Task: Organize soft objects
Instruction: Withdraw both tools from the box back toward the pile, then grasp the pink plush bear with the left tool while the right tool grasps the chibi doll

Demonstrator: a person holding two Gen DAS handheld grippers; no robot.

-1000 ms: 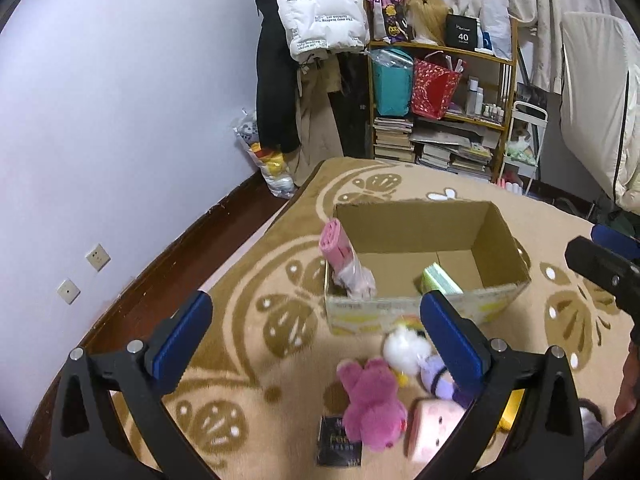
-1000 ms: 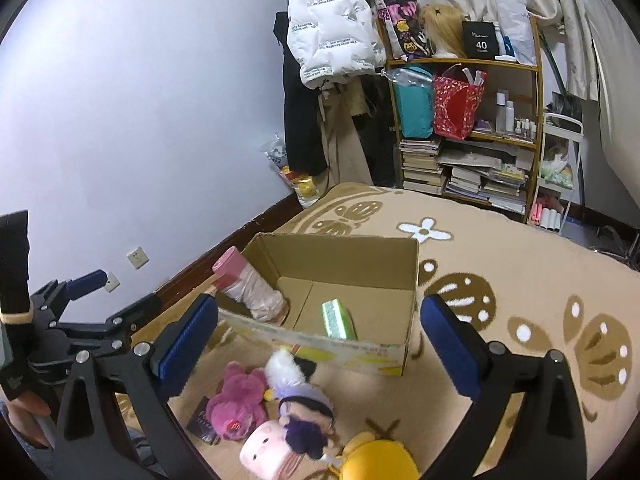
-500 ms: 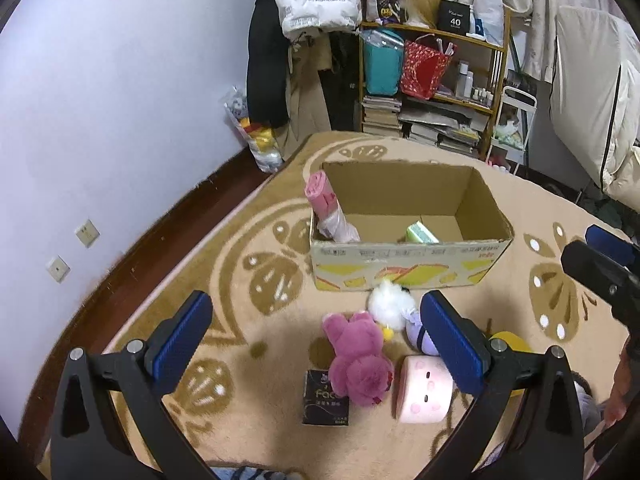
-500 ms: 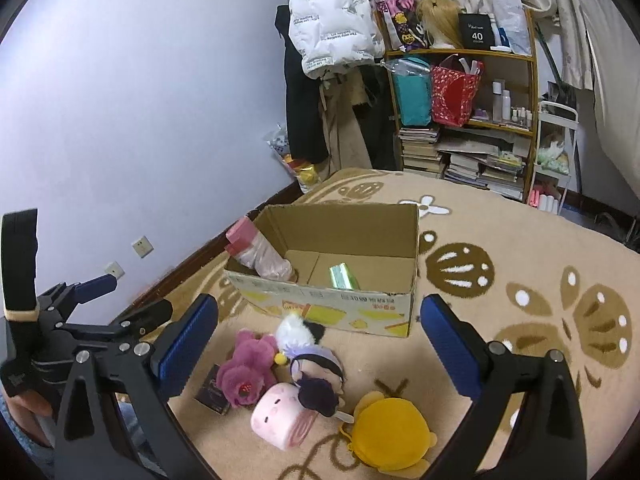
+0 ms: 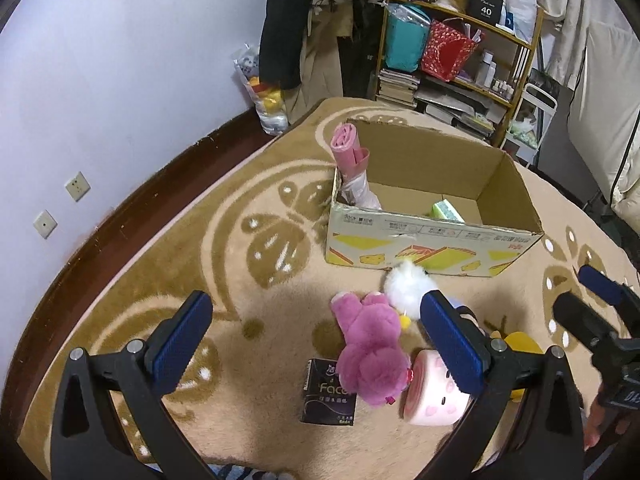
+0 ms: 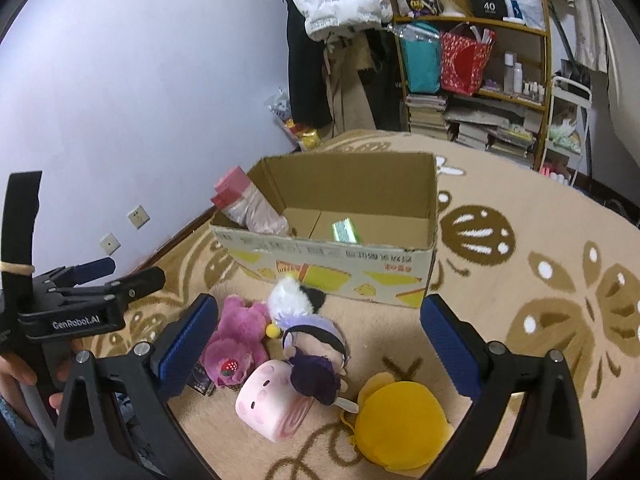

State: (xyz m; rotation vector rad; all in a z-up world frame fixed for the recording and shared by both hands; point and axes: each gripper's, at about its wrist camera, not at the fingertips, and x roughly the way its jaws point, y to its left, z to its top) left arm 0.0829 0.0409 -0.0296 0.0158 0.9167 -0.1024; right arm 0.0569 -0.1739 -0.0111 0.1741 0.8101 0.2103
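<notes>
An open cardboard box (image 5: 432, 236) (image 6: 332, 256) stands on the rug, holding a pink roll (image 5: 352, 156) (image 6: 248, 204) and a green pack (image 5: 446, 212) (image 6: 344, 231). In front of it lie a magenta plush (image 5: 370, 356) (image 6: 236, 344), a white fluffy toy (image 5: 406, 286) (image 6: 290, 294), a purple-haired doll (image 6: 316, 356), a pink roll-cake plush (image 5: 434, 400) (image 6: 270, 402) and a yellow plush (image 6: 400, 420) (image 5: 520, 344). My left gripper (image 5: 316, 342) is open and empty above the magenta plush. My right gripper (image 6: 316, 344) is open and empty over the doll.
A small black box (image 5: 330, 398) (image 6: 202, 380) lies beside the magenta plush. A cluttered shelf (image 5: 460, 52) (image 6: 472, 68) and hanging coats (image 5: 296, 32) stand behind the box. The purple wall (image 5: 100, 60) and dark floor strip (image 5: 120, 216) run along the left.
Both grippers have drawn back and tilted down, so the box sits farther up and the plush toys show fuller in view. Both stay open.
</notes>
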